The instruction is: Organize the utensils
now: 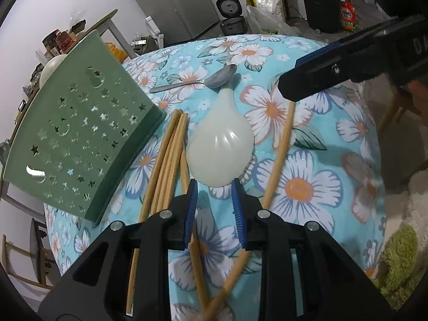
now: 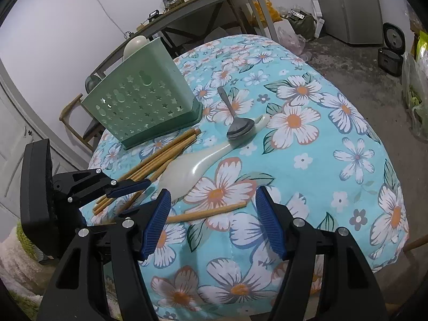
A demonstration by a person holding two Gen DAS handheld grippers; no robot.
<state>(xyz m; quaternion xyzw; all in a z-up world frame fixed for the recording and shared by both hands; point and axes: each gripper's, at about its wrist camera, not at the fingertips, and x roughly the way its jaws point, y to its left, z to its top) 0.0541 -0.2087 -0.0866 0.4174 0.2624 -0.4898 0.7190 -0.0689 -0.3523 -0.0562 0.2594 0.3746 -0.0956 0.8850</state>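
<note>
Chopsticks (image 1: pixel 163 160) lie under the left gripper (image 1: pixel 214 187), its jaws narrowly parted, holding nothing; white spoon (image 1: pixel 220 147) just ahead. Right gripper (image 2: pixel 212 198) hangs open, empty. Pickup stage likely; next, close, then carry to green holder (image 1: pixel 80 139) ahead-left.

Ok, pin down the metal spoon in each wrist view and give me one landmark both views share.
Left wrist: the metal spoon lies top centre, its bowl on the white ladle's handle end.
Right wrist: metal spoon sits centre, right of the green holder.
Shared landmark: green holder, left side in both.
</note>
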